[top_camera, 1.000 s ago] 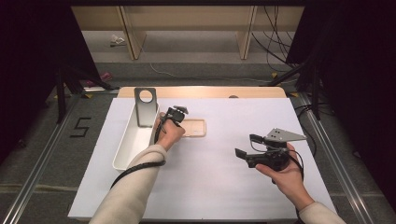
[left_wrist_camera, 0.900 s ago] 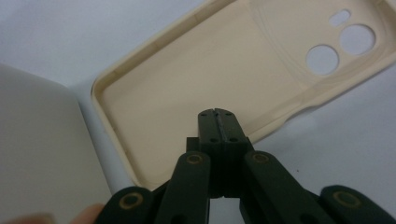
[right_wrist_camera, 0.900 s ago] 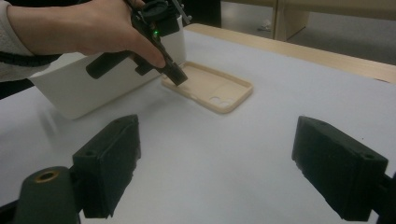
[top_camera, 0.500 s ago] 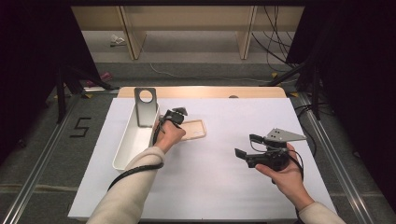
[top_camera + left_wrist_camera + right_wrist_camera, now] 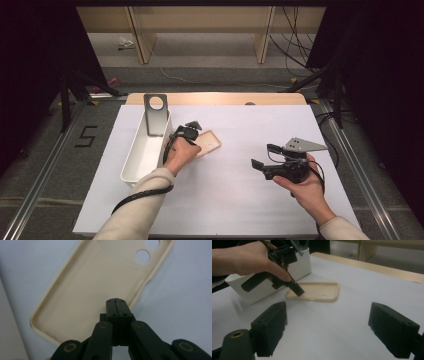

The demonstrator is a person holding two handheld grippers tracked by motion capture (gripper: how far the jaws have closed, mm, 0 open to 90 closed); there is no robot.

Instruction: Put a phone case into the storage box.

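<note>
Beside the white bin [image 5: 145, 150], on the white table cover [image 5: 240, 200], your cream phone case [image 5: 209, 142] lies flat with its hollow side up, camera cut-outs at the far end. Your left gripper [image 5: 117, 305] has its jaws clenched together with nothing between them, the tip over the case's near long rim. Your right gripper [image 5: 327, 327] waits well apart, jaws spread wide and empty.

Pressing a closed tip onto that thin rim could tip the case up or skate it across the cover, which looks smooth and offers little hold. The case looks soft and matte, a shallow rounded-corner tray with a low lip, so a push may flex it rather than move it cleanly. Nudged leftward, it could jam against the bin's hard glossy wall.
</note>
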